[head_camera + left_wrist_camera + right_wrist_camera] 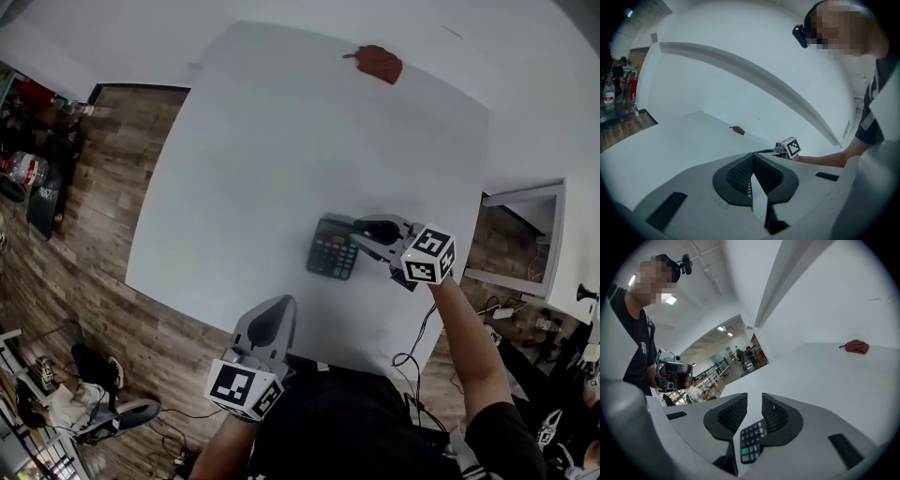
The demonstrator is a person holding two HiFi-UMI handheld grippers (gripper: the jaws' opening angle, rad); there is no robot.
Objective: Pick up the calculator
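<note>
White table (253, 159), seen from above, with wood floor (94, 197) to its left and along its near side.

Calculator (331, 251) lies flat on the table, right of centre and towards the near edge. It is dark-bodied, with its keys up and its display end towards the far side.

Right gripper (364, 230) is just right of the calculator, low over the table, tips at the calculator's far right corner. In its own view the jaws stand spread, with a clear gap between the pads. The keypad shows through that gap and just below it, one green key among dark ones. The pads are not pressing on the calculator, and I cannot tell whether either pad touches it.

Left gripper (272, 319) is at the table's near edge, well apart from the calculator, pointing towards the far side. Its jaws are pressed together at the tips with nothing between them.

A small red-brown thing (380, 64) lies alone near the far edge.
</note>
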